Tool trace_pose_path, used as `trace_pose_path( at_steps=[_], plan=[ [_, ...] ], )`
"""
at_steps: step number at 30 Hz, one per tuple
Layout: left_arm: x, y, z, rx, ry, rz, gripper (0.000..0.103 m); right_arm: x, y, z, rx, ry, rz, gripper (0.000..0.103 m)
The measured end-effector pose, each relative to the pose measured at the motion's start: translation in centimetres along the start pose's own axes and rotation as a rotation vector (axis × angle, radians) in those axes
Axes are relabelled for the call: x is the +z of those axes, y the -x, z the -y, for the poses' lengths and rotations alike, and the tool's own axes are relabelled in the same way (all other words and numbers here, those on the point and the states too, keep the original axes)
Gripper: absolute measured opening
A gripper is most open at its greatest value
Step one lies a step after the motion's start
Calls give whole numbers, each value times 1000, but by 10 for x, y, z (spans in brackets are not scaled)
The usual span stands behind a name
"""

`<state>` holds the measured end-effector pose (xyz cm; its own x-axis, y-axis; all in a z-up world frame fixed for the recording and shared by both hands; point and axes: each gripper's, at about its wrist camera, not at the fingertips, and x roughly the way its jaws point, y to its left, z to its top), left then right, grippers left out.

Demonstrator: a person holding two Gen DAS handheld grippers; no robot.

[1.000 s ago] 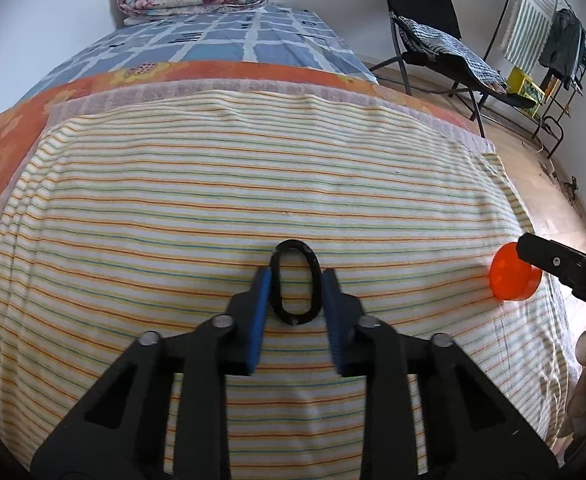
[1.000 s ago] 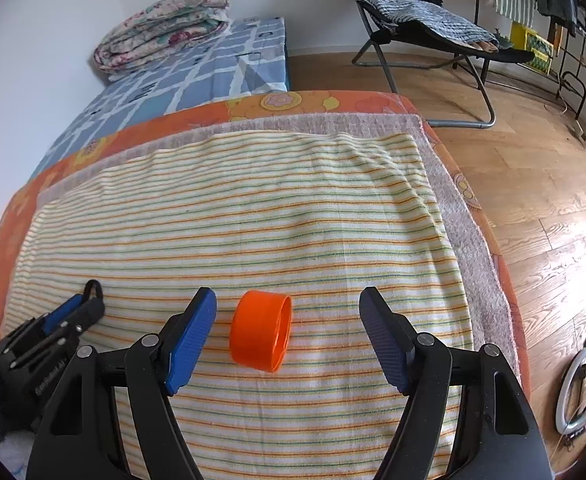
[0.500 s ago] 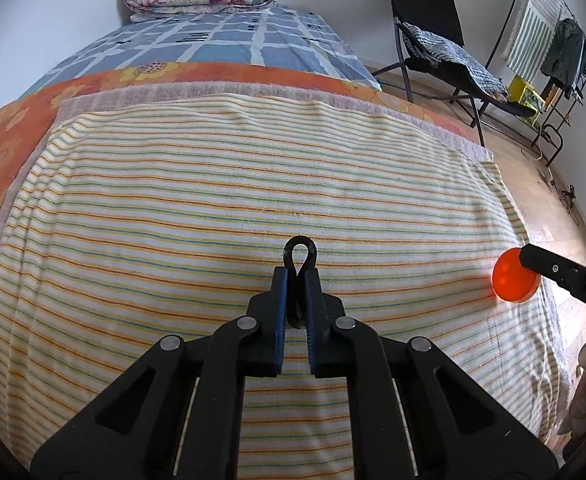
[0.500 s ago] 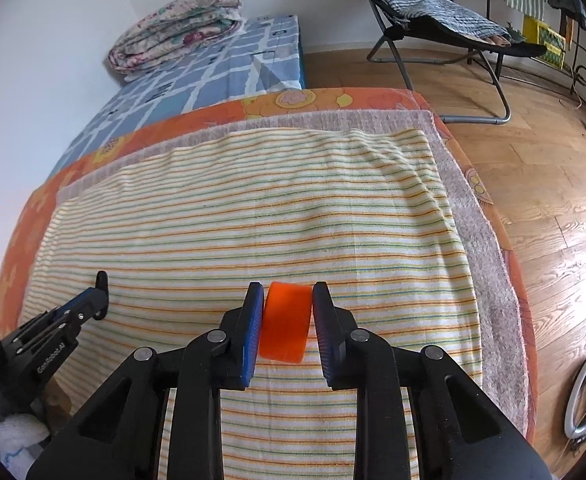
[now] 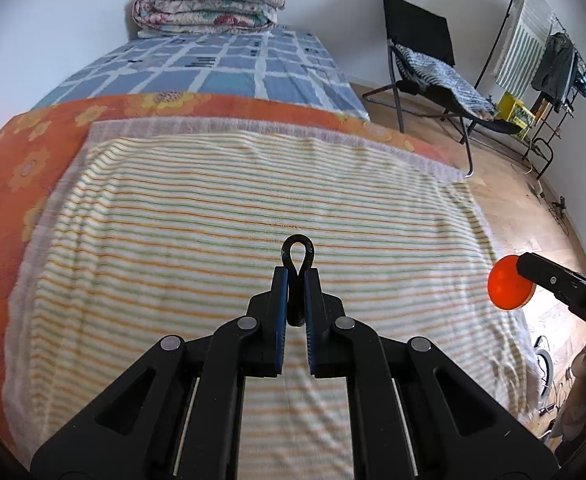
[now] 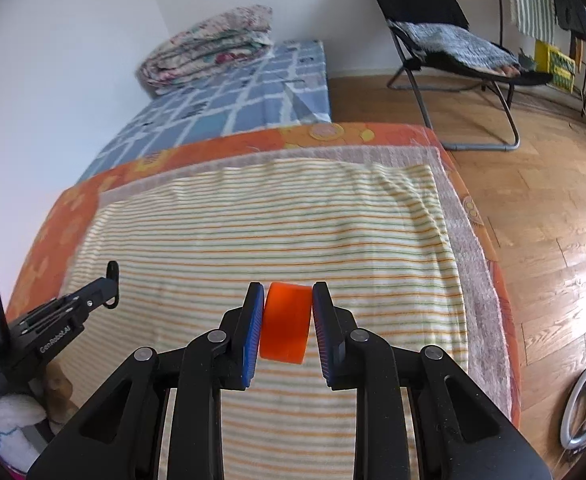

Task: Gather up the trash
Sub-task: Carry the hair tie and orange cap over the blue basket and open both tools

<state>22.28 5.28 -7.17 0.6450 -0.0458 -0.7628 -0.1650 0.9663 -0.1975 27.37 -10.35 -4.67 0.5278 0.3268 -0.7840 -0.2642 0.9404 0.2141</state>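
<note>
Change since earlier frames: both grippers, which stood open around their items lying on the towel, have closed on them and lifted; the towel now sits lower and further off in both wrist views.
Left gripper (image 5: 296, 280): jaws nearly together, pinching a black rubber ring (image 5: 297, 249) flat; its loop sticks out past the fingertips.
Right gripper (image 6: 288, 322): jaws narrow, pads pressed on the two sides of an orange cap (image 6: 283, 326); the cap hangs clear of the cloth.
Cross-check: left view shows the cap's round face at the tip of the right gripper, off the towel's right edge; right view shows the left gripper at far left with the ring's loop at its tip.
Surface: striped towel (image 5: 213, 208) over an orange flowered blanket (image 5: 9, 168) on a bed; no other loose scraps show on it.
Surroundings: folded quilt (image 5: 209, 8) at the bed's far end, black folding chair (image 6: 445, 16) on the wood floor (image 6: 553, 208).
Step in hand: carry-off phase, I judge; both pickups look done.
Next move calls for: finding a bin or bag; none shows in either view. Grips should hold firm in transit, since the squashed ring could spring out.
</note>
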Motion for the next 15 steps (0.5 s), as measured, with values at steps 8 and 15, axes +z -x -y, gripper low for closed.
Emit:
trace_pose_path(
  at_steps=[8,15],
  plan=[
    [-18,69,5,-16,-28,50,6,-22,47,-30,29,87,39,23],
    [-44,124,13,-48,-61,80,6,-50,89,-44,78,110,62,23]
  ],
)
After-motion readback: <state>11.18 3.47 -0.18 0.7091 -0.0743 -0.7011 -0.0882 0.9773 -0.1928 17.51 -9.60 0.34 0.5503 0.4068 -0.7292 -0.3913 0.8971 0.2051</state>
